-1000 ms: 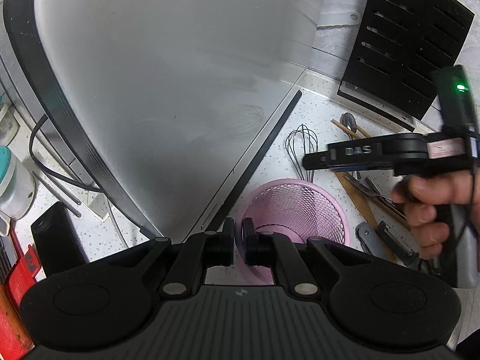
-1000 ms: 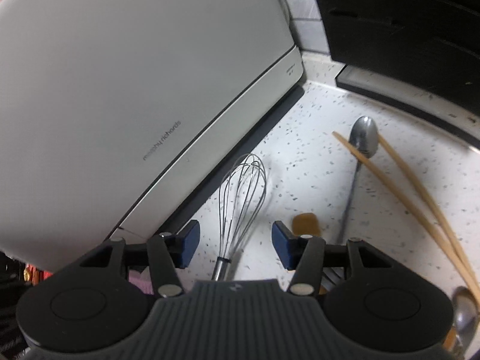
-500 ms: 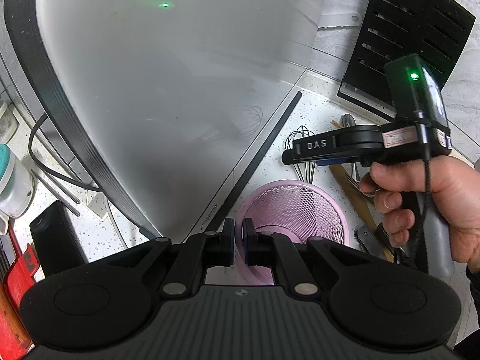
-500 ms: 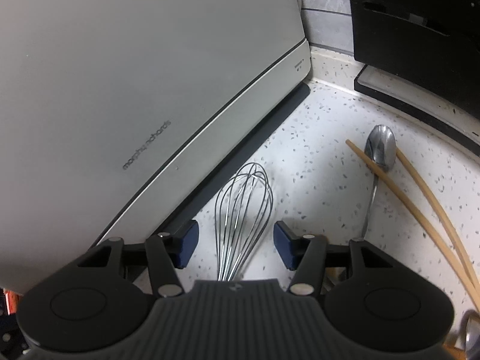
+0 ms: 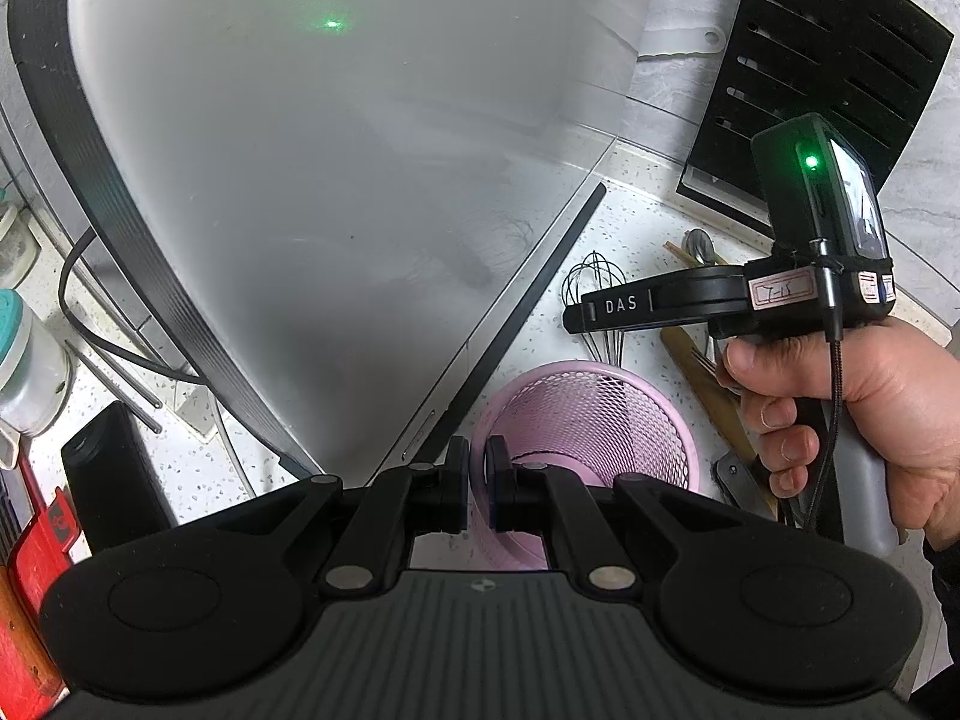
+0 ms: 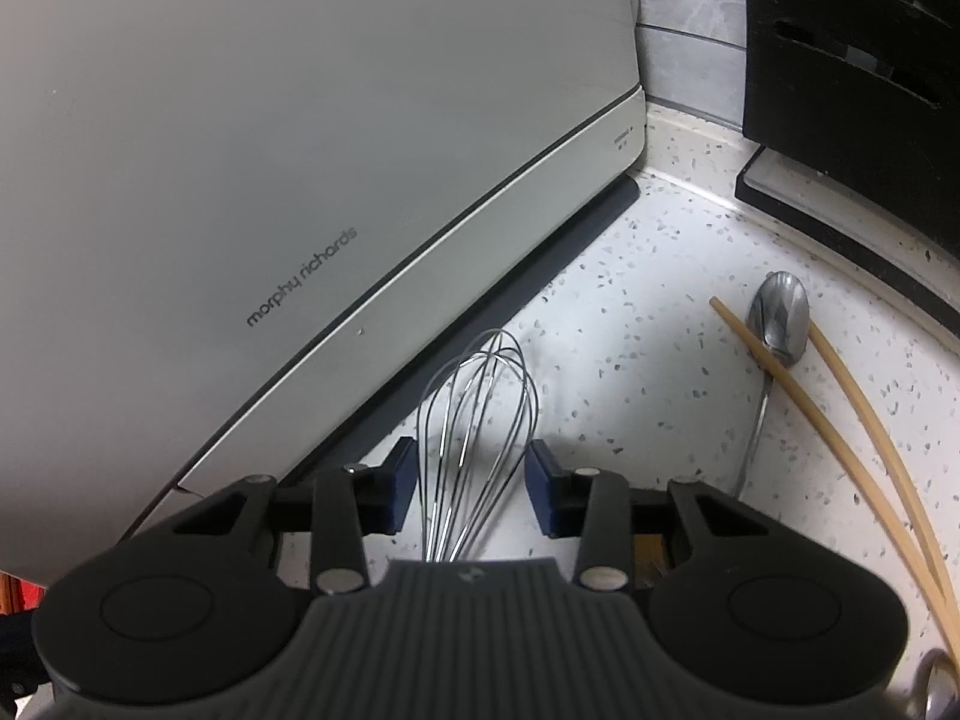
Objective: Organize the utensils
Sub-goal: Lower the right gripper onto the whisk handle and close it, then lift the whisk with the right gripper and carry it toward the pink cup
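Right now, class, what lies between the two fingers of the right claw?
The wire whisk lies between the closing right claw's fingers, not yet pressed; the right wrist view shows it.

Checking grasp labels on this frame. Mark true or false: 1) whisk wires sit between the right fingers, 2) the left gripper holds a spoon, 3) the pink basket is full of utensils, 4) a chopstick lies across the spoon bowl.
1) True: the whisk wires lie between the right gripper fingers, which are closing; whether they touch is unclear.
2) False: the left gripper is shut on the pink basket rim.
3) False: its visible inside shows only mesh.
4) True: a chopstick crosses the spoon bowl.
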`<action>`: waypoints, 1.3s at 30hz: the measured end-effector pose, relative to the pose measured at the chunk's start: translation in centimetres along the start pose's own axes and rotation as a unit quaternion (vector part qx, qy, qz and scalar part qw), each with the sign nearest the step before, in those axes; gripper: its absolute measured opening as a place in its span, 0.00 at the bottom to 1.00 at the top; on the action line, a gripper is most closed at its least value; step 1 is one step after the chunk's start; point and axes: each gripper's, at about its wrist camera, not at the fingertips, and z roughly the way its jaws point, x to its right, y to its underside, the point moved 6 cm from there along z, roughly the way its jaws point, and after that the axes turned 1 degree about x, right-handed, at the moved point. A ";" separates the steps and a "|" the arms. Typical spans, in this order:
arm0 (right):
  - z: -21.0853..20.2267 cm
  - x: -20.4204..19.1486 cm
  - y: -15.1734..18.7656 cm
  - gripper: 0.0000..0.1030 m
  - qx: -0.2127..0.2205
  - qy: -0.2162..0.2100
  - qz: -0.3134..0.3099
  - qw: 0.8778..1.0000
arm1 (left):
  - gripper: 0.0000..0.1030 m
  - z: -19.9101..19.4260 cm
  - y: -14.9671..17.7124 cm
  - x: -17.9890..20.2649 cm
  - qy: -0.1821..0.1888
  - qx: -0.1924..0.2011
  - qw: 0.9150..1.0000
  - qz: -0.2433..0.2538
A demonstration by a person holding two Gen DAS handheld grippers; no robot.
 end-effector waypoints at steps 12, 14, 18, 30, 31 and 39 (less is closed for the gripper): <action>-3.1 -0.1 -0.7 0.33 0.052 -0.037 -0.007 0.998 | 0.06 0.1 0.0 -0.2 0.002 0.000 1.000 -0.003; -3.8 -0.2 -0.9 0.33 0.063 -0.042 -0.009 0.997 | 0.06 0.1 0.0 -0.2 0.002 0.000 1.000 -0.005; -6.1 -0.4 -1.1 0.32 0.098 -0.045 -0.019 0.994 | 0.06 0.2 0.0 -0.2 0.003 0.000 1.000 -0.006; -12.5 -0.9 -2.1 0.28 0.188 -0.046 -0.049 0.980 | 0.06 0.2 0.0 -0.2 0.001 0.000 1.000 -0.007; -12.8 -0.9 -2.1 0.11 0.192 -0.046 -0.051 0.979 | 0.06 0.2 -0.1 -0.2 0.001 0.000 1.000 -0.007; -13.0 -1.1 -1.4 0.11 0.192 -0.040 -0.075 0.978 | 0.06 0.2 0.0 -0.1 0.000 0.000 1.000 -0.007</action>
